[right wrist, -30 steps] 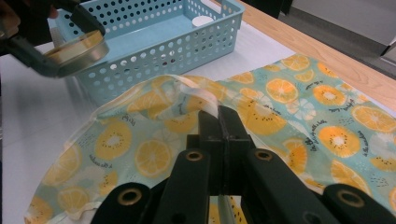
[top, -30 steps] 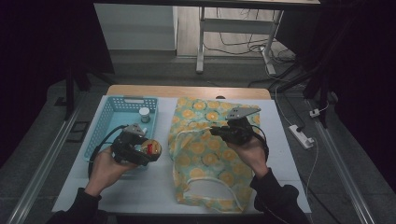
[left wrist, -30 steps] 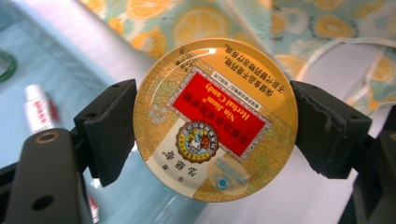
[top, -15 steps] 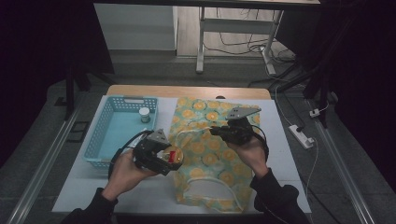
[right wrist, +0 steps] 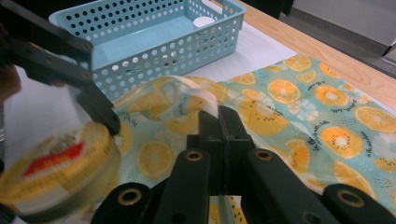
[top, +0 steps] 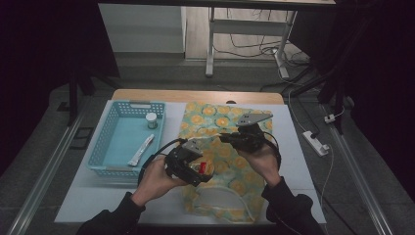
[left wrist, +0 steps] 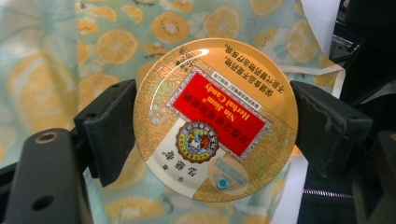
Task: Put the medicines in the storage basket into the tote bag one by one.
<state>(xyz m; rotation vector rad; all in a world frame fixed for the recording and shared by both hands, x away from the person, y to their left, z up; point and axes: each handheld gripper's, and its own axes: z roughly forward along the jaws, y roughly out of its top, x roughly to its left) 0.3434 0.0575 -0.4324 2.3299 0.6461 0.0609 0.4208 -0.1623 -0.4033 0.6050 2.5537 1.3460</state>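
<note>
White table's point(top: 98, 205) near edge: left gripper point(top: 193, 166) clamps the round candy tin point(left wrist: 215, 119) face-up over the fruit-print bag point(top: 230, 161), whose mouth the right gripper point(top: 222, 138) pinches.

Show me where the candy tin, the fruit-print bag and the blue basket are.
candy tin point(left wrist: 215, 119): left gripper view, on the red label of its lid.
fruit-print bag point(top: 230, 115): high view, on its bare far part.
blue basket point(right wrist: 154, 53): right gripper view, on its perforated near wall.
</note>
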